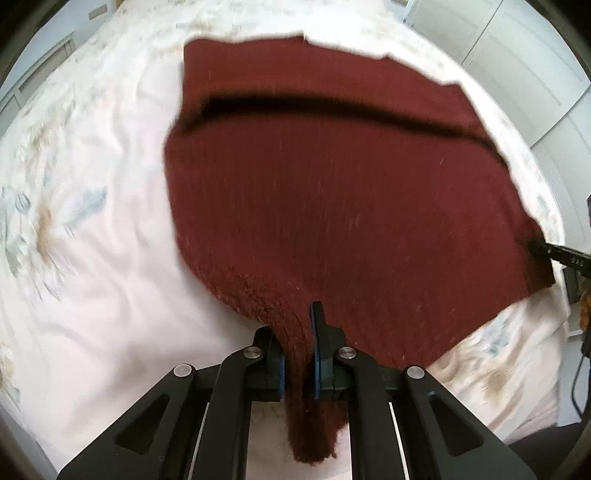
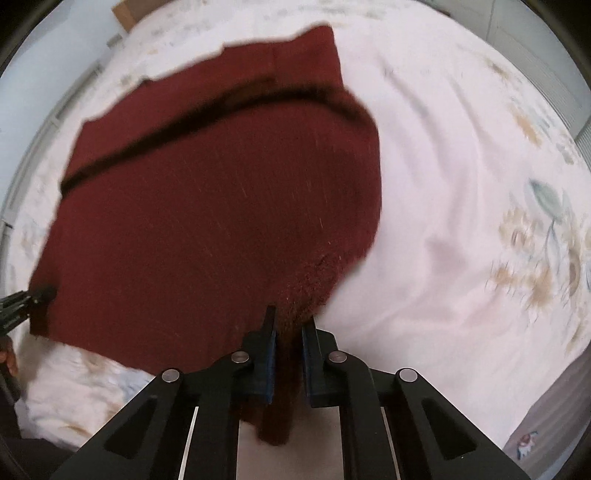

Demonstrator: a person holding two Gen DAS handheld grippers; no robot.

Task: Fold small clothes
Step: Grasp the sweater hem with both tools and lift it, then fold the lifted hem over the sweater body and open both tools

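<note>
On the pale floral bedsheet [image 1: 92, 258], seen from the left wrist camera, a dark red knitted garment [image 1: 332, 206] is spread out and partly lifted toward the camera. The left gripper [image 1: 297, 332] is clamped on a bunched corner of the knit; the cloth runs between the two blue-padded fingers [image 1: 317, 365] and a tuft hangs down behind them. A dark band of shadow crosses the garment where the raised near part lies over the far part, which rests flat on the sheet. At the right edge of this view the right gripper [image 1: 554, 253] pinches the garment's other near corner. White cupboard doors [image 1: 517, 55] stand beyond the bed.

From the right wrist camera, the same garment [image 2: 207, 206] fills the left and middle of the frame, its far part flat on the bedsheet [image 2: 461, 221] and its near part pulled up. The right gripper [image 2: 289, 325] is closed on a gathered corner, with red yarn squeezed between the fingers [image 2: 309, 365] and trailing below them. At the far left the left gripper [image 2: 37, 295] touches the opposite corner; the view there is blurred, so its grip can only be read as likely from here. A brown board-like thing [image 2: 123, 14], perhaps cardboard, shows at the top beyond the bed. No container is in either view.
</note>
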